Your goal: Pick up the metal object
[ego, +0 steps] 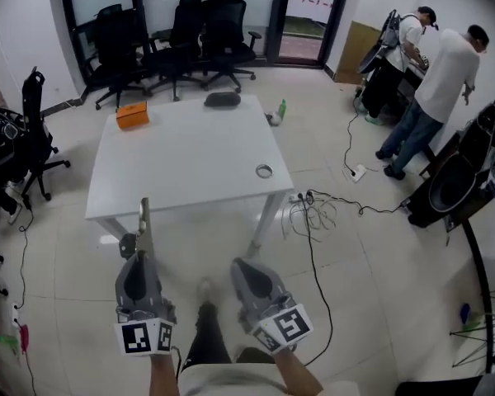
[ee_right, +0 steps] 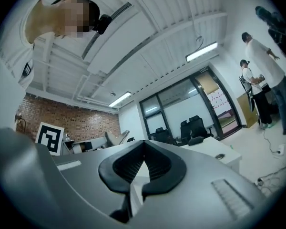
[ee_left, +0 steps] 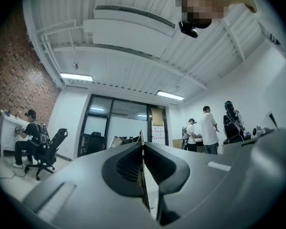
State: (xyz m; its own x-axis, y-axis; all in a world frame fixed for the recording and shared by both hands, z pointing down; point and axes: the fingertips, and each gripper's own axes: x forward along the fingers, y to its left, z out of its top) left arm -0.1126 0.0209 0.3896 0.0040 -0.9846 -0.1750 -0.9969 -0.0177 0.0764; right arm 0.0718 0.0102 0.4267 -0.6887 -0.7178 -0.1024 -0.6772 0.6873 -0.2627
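My left gripper (ego: 139, 259) is held low in front of the white table (ego: 190, 159). It is shut on a thin flat metal strip (ego: 144, 221) that sticks out past its tips toward the table's near edge. In the left gripper view the strip (ee_left: 141, 138) shows edge-on between the closed jaws of the left gripper (ee_left: 142, 149). My right gripper (ego: 241, 265) is beside it, also short of the table, shut with nothing in it. Its tips meet in the right gripper view (ee_right: 143, 144). A small metal ring (ego: 265, 171) lies near the table's right edge.
An orange box (ego: 132, 115) and a dark flat object (ego: 222, 99) lie at the table's far side. Black office chairs (ego: 181, 31) stand behind it. Cables (ego: 313, 213) trail on the floor to the right. Two people (ego: 441, 81) stand at the far right.
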